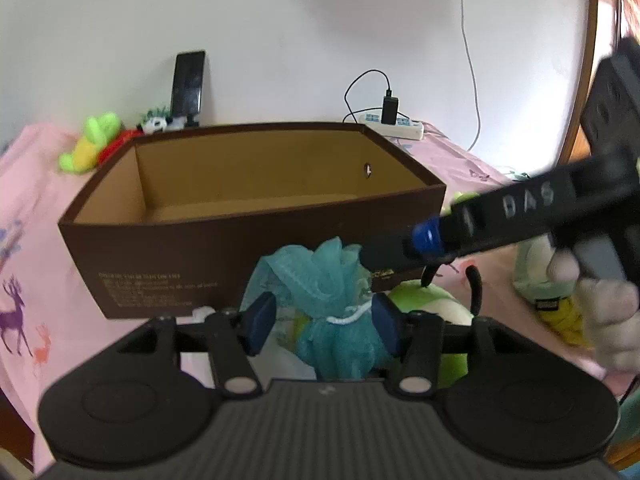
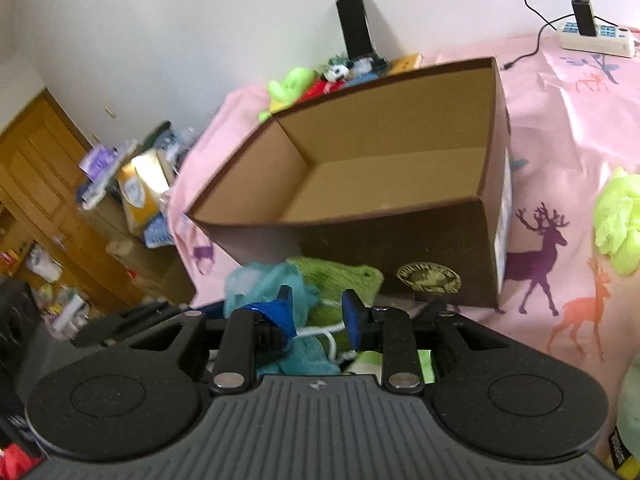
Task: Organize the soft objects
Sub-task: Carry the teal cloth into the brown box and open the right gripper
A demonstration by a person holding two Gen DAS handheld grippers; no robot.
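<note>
While the teal loofah point(image 1: 332, 300) lies in front of the empty box point(image 1: 256, 216), the left gripper point(image 1: 324, 328) brackets it with jaws spread. The right gripper point(image 2: 318, 320) straddles its cord point(image 2: 324, 332), jaws narrowly apart. Step: pickup. Next: close, lift over the rim.

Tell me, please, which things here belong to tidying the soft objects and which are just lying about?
Job: teal mesh bath pouf, green plush, lime soft toy, empty brown box.
Lying about: phone, power strip, shelf clutter.
</note>
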